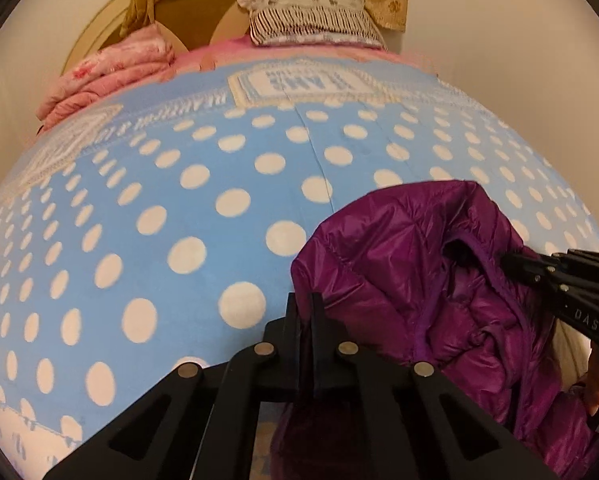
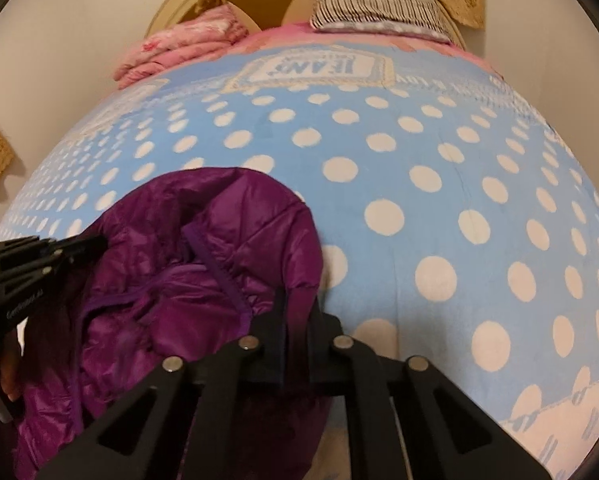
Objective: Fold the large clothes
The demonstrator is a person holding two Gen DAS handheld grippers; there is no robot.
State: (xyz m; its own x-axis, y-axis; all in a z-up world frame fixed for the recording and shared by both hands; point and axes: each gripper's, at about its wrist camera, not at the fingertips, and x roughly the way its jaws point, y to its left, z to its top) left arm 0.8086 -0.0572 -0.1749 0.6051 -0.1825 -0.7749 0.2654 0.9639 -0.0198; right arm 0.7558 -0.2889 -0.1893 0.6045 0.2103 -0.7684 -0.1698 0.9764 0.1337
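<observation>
A shiny purple quilted jacket [image 1: 423, 276] hangs bunched between both grippers over the near edge of the bed; it also shows in the right wrist view [image 2: 203, 264]. My left gripper [image 1: 304, 304] is shut on the jacket's left edge. My right gripper [image 2: 299, 304] is shut on the jacket's right edge. In the left wrist view the right gripper [image 1: 507, 260] comes in from the right, its tip buried in the fabric. In the right wrist view the left gripper [image 2: 99, 242] comes in from the left, its tip in the fabric too.
The bed carries a blue blanket with white dots [image 1: 203, 216], also in the right wrist view [image 2: 439, 208]. A folded pink quilt [image 1: 111, 76] and a striped pillow [image 1: 311, 24] lie at the far end by the round headboard [image 1: 99, 28]. Walls stand on both sides.
</observation>
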